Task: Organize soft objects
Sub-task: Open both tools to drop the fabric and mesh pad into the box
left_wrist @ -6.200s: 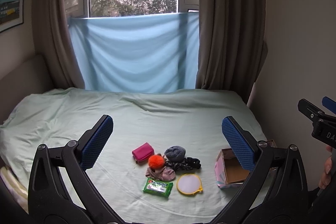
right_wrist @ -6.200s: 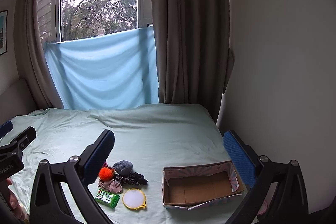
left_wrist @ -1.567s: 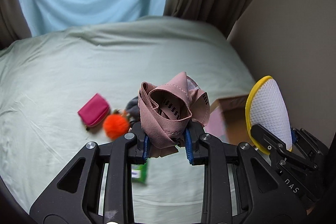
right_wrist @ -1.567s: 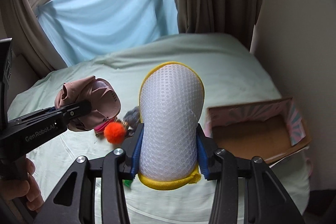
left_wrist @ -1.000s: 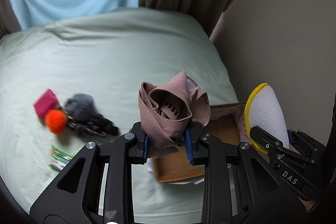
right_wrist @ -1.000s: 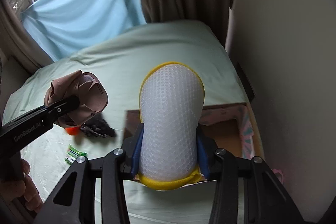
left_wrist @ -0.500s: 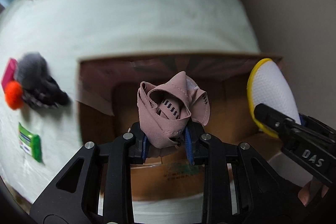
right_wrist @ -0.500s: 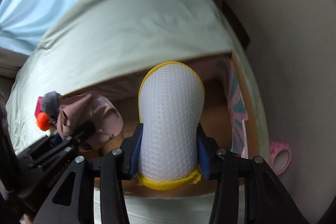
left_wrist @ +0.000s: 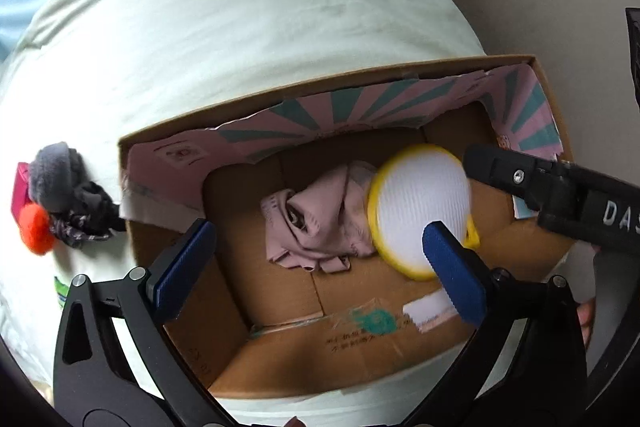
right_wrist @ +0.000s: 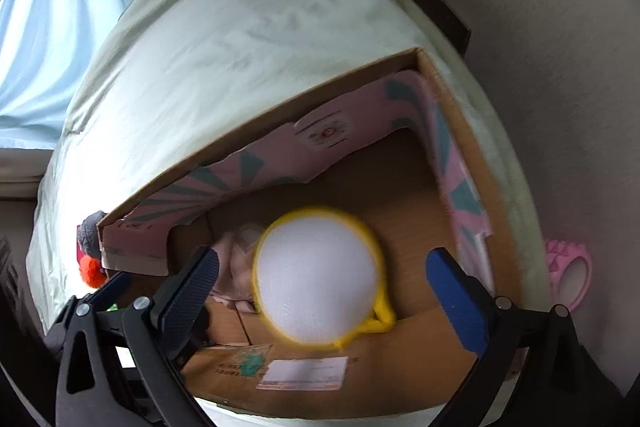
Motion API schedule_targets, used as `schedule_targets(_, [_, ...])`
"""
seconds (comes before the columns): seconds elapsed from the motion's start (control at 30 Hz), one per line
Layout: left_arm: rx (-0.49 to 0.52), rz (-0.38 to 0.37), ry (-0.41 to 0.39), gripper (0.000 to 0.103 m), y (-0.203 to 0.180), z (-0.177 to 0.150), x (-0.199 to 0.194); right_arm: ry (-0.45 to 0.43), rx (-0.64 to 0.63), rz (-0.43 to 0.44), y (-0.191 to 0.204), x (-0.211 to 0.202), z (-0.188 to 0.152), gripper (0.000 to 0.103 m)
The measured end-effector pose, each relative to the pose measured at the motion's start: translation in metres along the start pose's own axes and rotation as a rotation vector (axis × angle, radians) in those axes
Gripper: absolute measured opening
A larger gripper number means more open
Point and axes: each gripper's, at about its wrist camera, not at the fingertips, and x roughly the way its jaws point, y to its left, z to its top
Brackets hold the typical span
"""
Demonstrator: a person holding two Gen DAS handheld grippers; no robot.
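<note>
Bed sheet [left_wrist: 260, 27] background. Left gripper [left_wrist: 320, 267] and right gripper [right_wrist: 320, 287] both spread, empty, above cardboard box [left_wrist: 360, 355]; 0.5 s ago each was clamped. Pink cloth [left_wrist: 316, 223] now crumpled on box floor, touching round yellow-rimmed puff [right_wrist: 316, 275], lying flat, loop toward near-right corner.

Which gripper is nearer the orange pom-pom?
Left. The left gripper is open over the cardboard box, on its pom-pom side. The right gripper is open over the box's far end.

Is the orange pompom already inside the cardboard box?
No, the orange pompom lies on the bed sheet outside the cardboard box's left wall.
</note>
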Motion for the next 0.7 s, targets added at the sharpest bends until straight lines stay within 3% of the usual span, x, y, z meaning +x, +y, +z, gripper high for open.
schedule_targets(0.33, [-0.058, -0.041, -0.028, 0.103, 0.005, -0.008, -0.022, -0.034, -0.043, -0.001, 0.006, -0.035, -0.013, 0.103])
schedule_targets(0.7, [-0.078, -0.028, -0.172, 0.103, 0.033, -0.026, -0.133, -0.164, -0.119, -0.014, 0.039, -0.105, -0.026, 0.103])
